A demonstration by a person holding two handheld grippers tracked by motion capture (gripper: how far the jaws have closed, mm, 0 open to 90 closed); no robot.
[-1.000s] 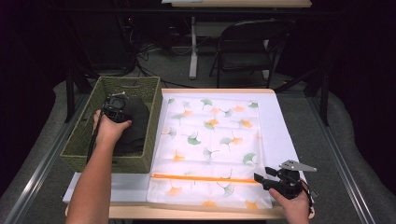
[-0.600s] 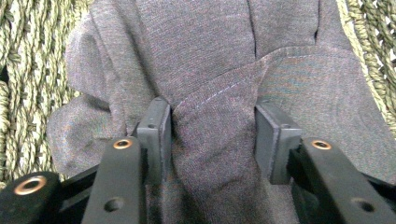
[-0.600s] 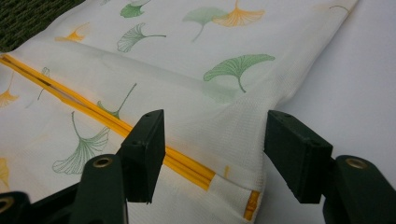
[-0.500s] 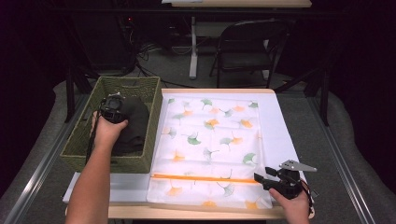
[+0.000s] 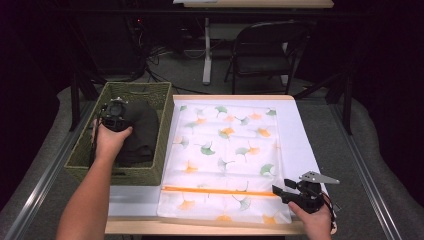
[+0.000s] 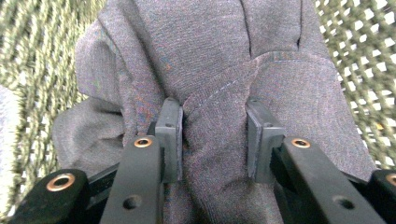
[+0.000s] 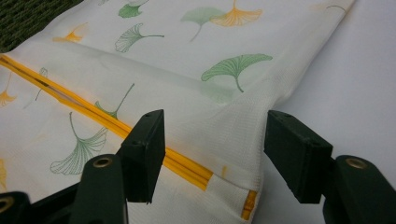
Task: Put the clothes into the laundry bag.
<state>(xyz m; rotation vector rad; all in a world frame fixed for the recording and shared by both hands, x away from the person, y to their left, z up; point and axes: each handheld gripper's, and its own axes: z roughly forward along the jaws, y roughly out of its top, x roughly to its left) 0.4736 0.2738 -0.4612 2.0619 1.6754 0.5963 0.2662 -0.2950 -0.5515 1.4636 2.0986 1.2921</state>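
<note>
Since a second before, the left gripper (image 5: 116, 116) had drawn a little back toward the person inside the woven basket (image 5: 165, 120), its jaws closing meanwhile onto a bunched fold of the dark grey garment (image 6: 205, 88), which lay in the basket at the table's left. Both pads (image 6: 170, 135) pressed that fold. Near the front right corner, the right gripper (image 7: 212, 154) rested with jaws apart over the leaf-printed bag (image 5: 225, 150) beside its orange zip (image 7: 140, 140)
</note>
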